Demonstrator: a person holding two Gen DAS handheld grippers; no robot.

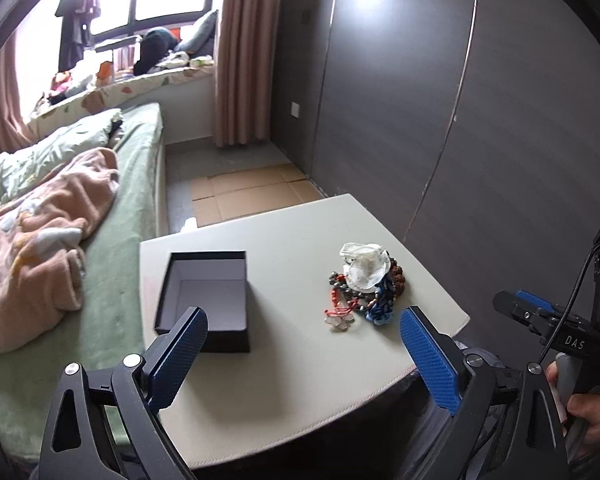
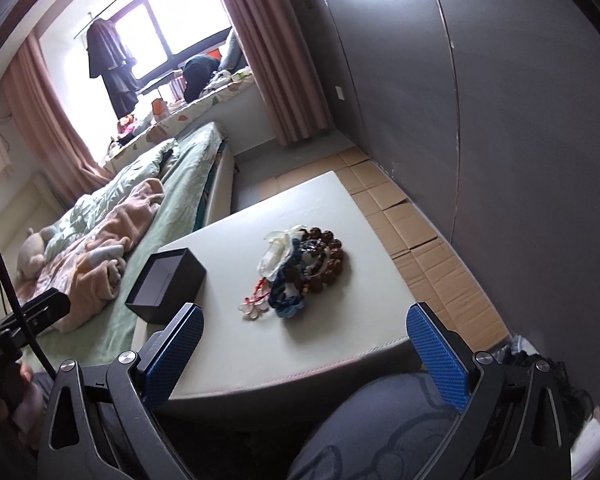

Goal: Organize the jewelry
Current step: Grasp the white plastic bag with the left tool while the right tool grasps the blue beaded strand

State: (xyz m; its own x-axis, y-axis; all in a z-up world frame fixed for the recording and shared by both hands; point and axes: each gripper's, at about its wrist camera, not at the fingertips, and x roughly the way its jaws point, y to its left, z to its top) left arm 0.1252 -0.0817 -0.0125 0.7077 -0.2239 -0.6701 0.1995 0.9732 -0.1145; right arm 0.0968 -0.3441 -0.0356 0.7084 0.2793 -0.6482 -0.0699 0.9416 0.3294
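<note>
The left gripper (image 1: 304,354) hangs over the near edge of the worktop (image 1: 300,380), its blue-padded fingers (image 1: 430,360) spread wide with nothing between them. The right gripper (image 2: 306,354) is held above the same near edge, fingers (image 2: 438,356) likewise wide apart and empty; in the left wrist view it shows off the worktop's right edge, gripped by a hand (image 1: 588,408). A trouser-clad knee (image 2: 372,428) sits below the near edge. Past the left gripper's left finger, an open black box (image 1: 206,300) stands near the worktop's left edge, its pale inside bare. The jewelry pile (image 1: 364,284), a tangle of beaded bracelets, red and blue cords and a clear pouch, lies mid-worktop toward the right edge, well apart from the box. Beyond the left edge lies a bed (image 1: 132,208) with rumpled blankets.
</note>
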